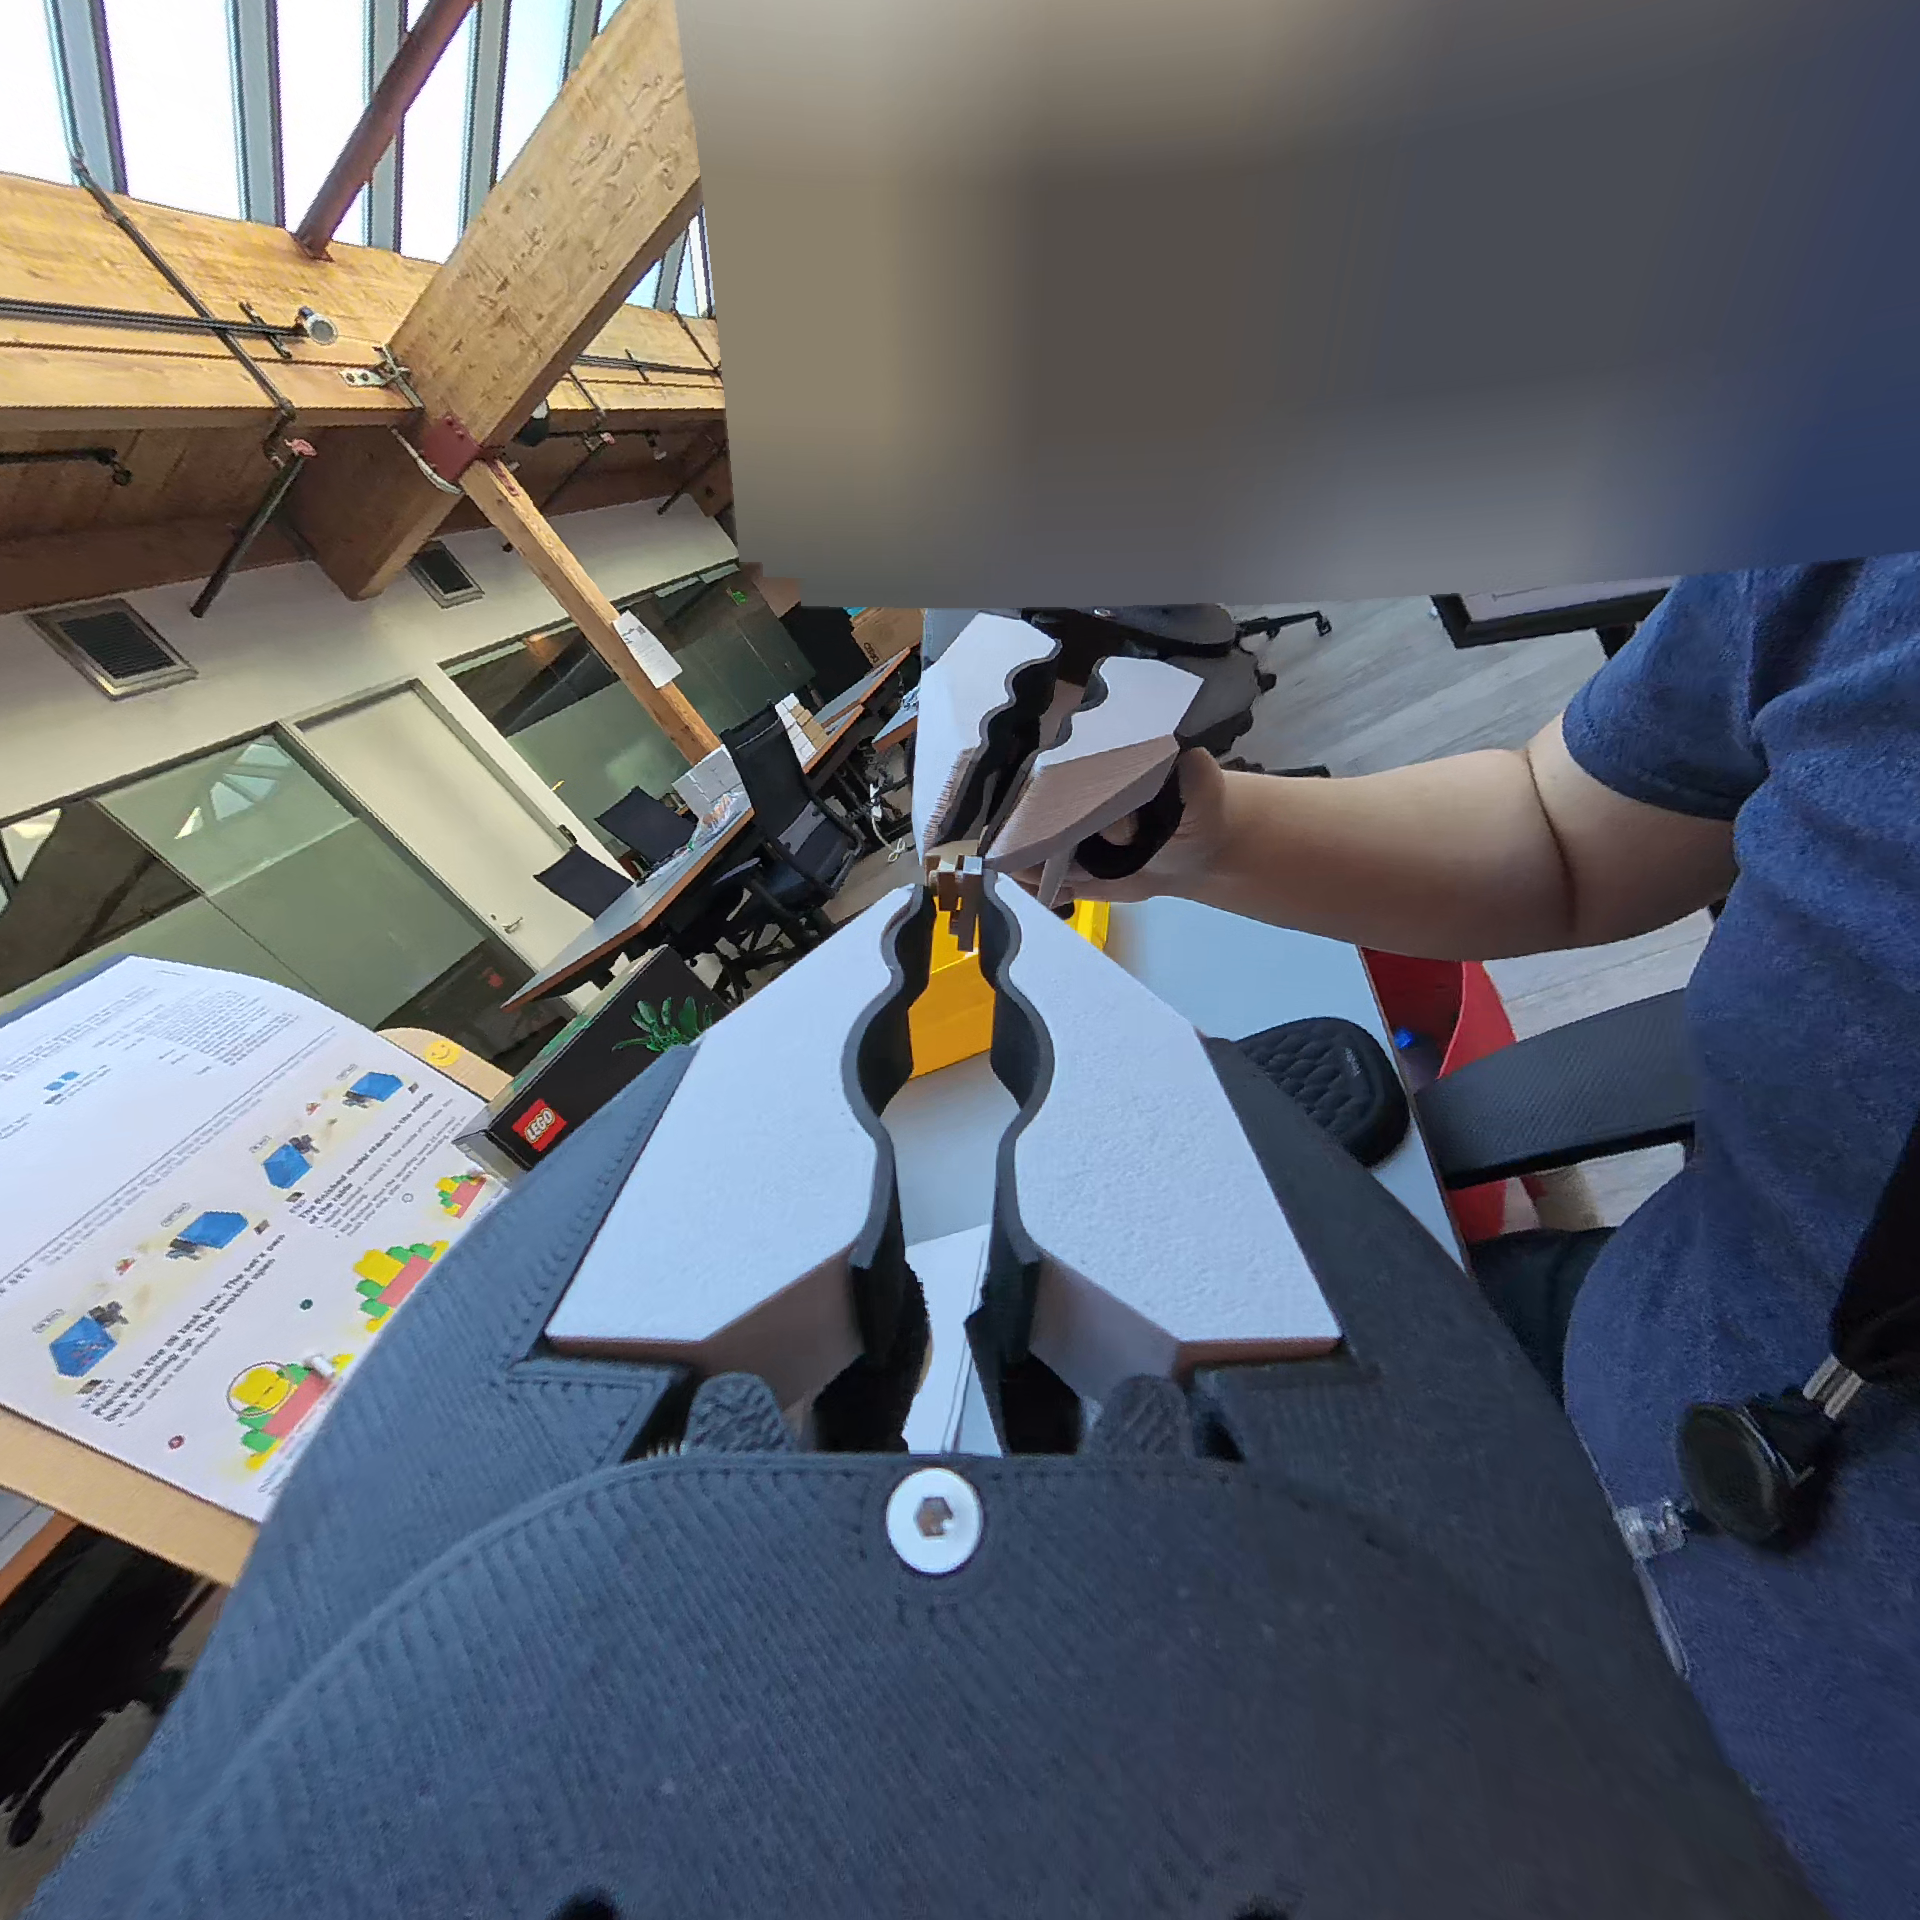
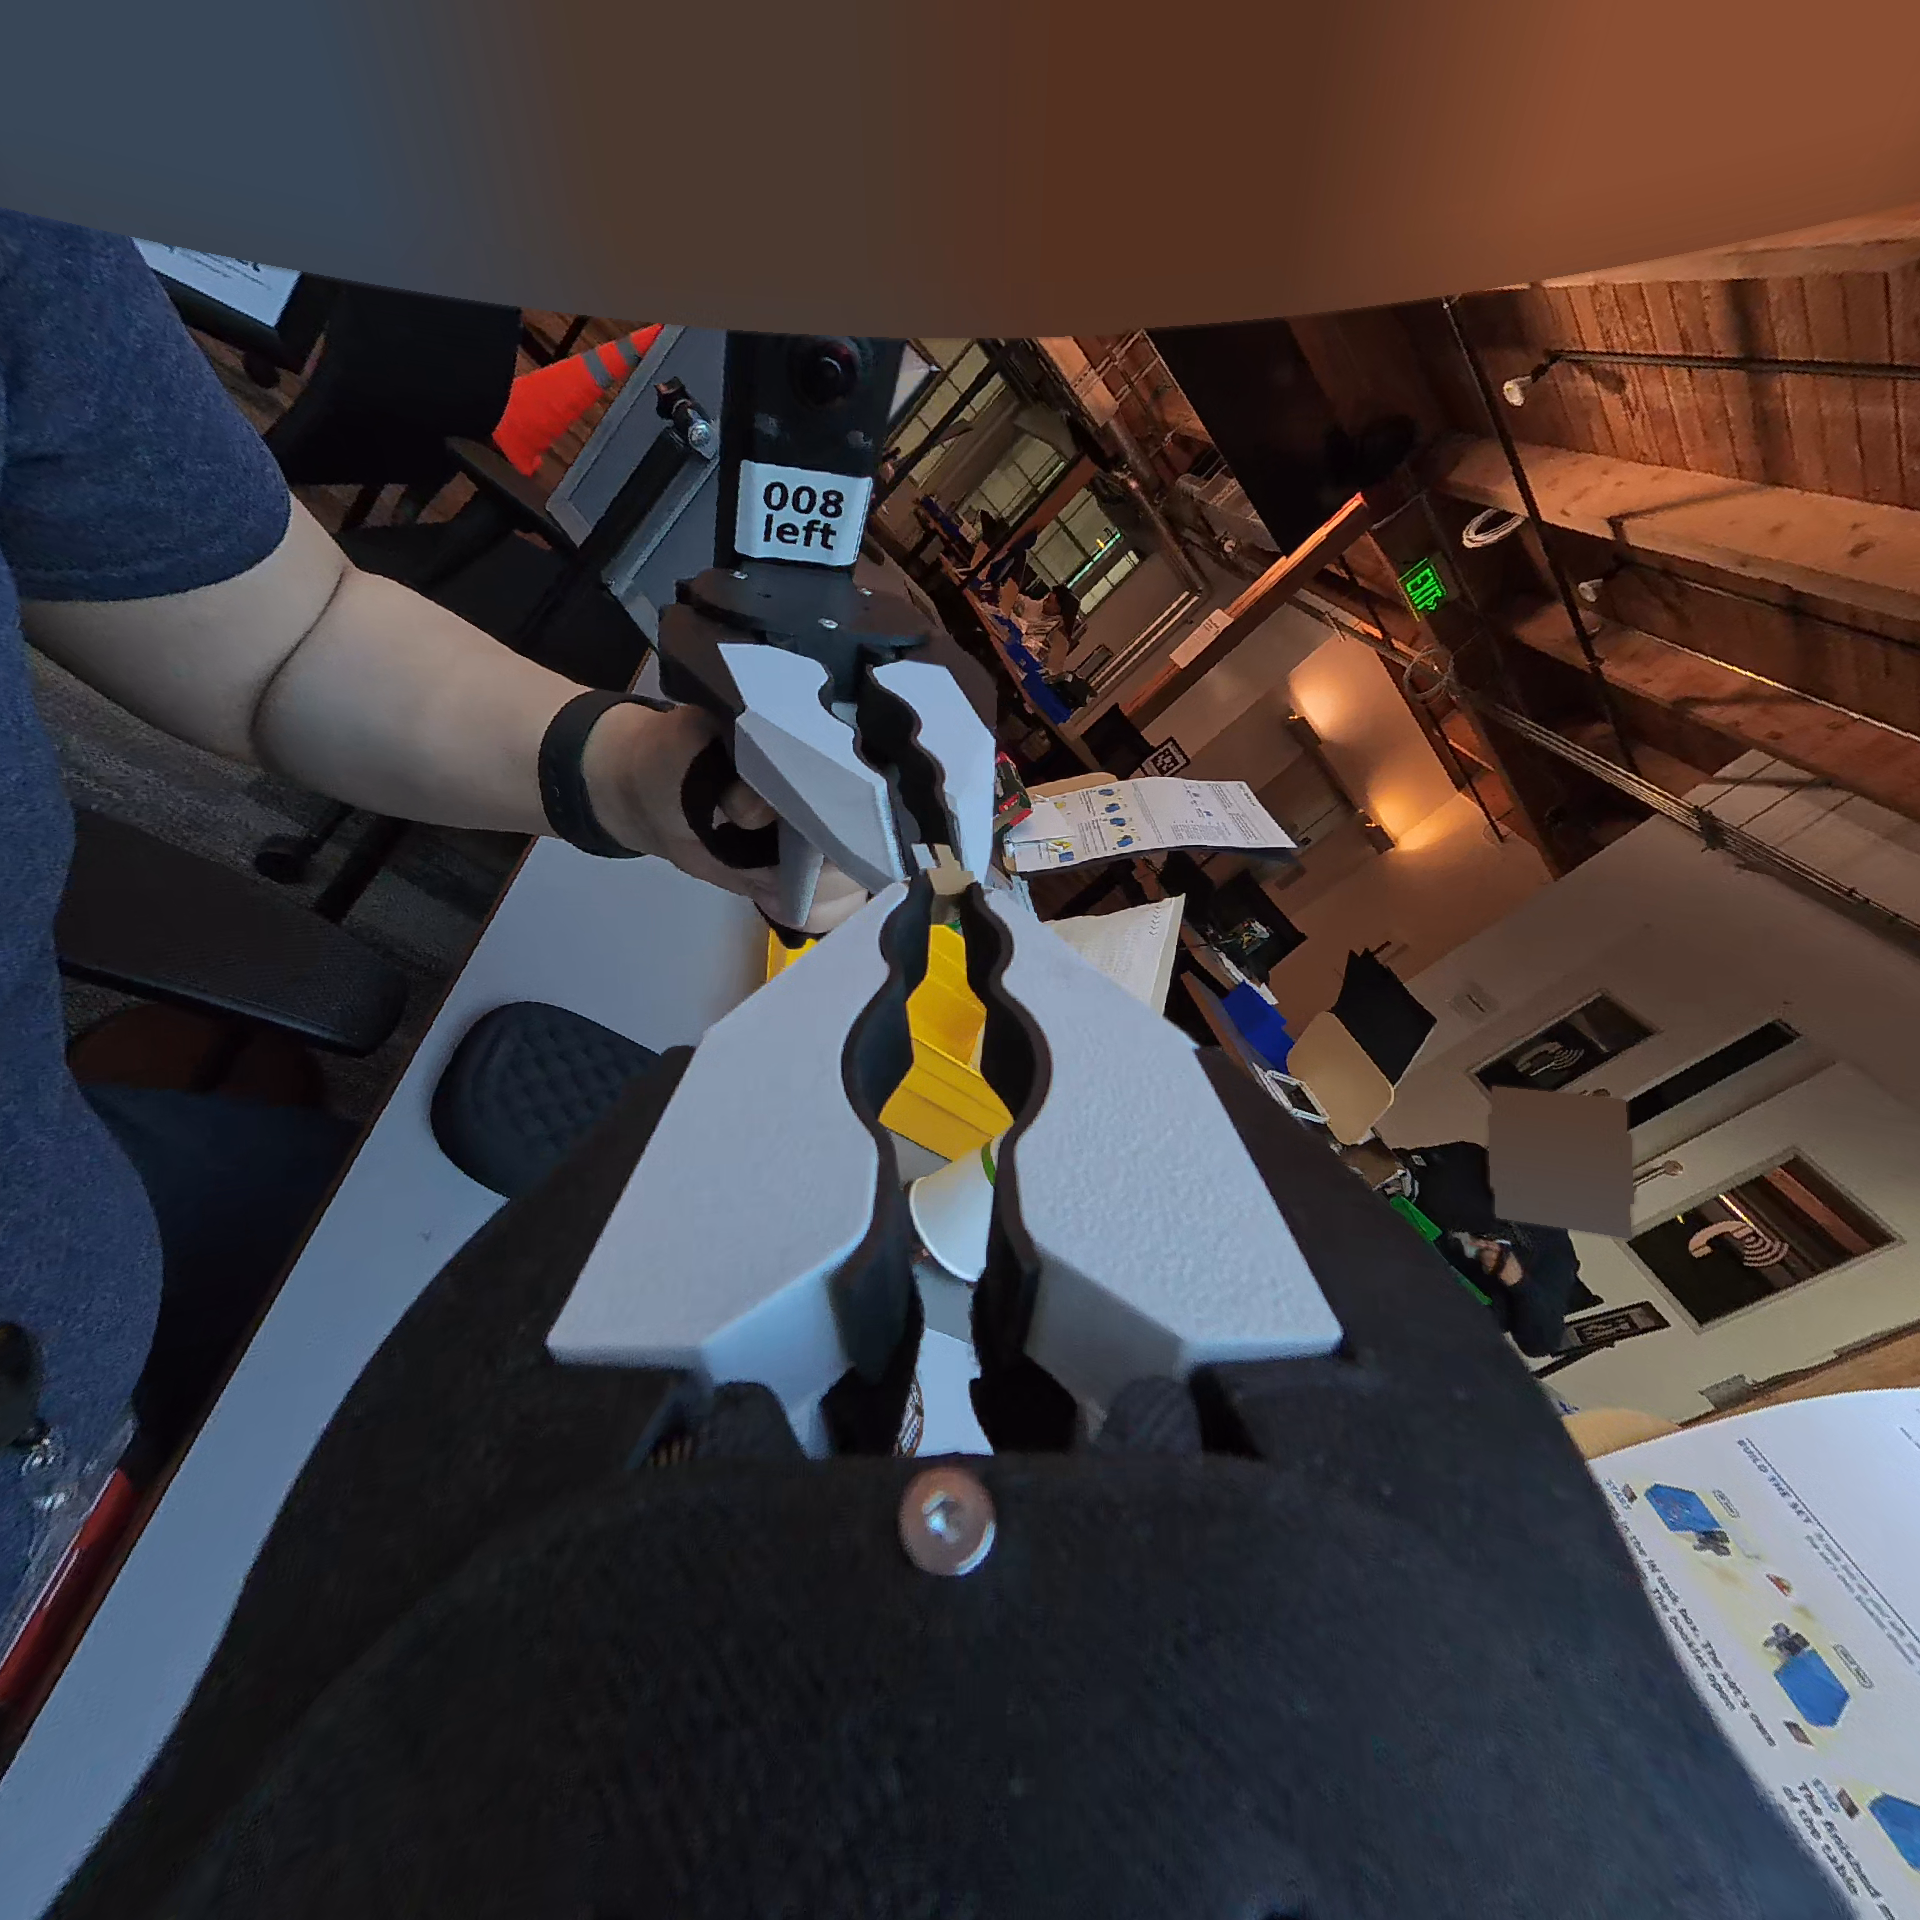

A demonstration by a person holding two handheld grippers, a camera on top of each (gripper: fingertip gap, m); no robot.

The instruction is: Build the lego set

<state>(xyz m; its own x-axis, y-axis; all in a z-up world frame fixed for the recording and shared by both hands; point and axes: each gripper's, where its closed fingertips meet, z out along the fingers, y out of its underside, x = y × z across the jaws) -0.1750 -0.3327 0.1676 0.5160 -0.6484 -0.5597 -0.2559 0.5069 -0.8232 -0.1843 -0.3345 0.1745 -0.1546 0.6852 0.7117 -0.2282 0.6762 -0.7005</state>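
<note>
Both grippers are held up above the table, tip to tip. My left gripper (image 1: 951,896) is shut on a small brown and tan lego assembly (image 1: 962,914). My right gripper (image 2: 941,889) is shut on a small tan lego piece (image 2: 948,881). In the left wrist view the right gripper (image 1: 958,858) comes down from above, and its tan piece (image 1: 941,864) touches the top of the assembly. In the right wrist view the left gripper (image 2: 933,852) meets mine from above. The joint between the pieces is too small to make out.
A yellow bin (image 1: 951,1003) (image 2: 945,1049) stands on the white table (image 1: 1247,966) below the tips, with a white paper cup (image 2: 956,1216) beside it. An instruction sheet (image 1: 208,1195) and a black lego box (image 1: 582,1091) lie to the left. A black wrist rest (image 1: 1330,1081) lies by the person's arm (image 1: 1403,831). My two grippers' fingertips are within a few centimetres of each other.
</note>
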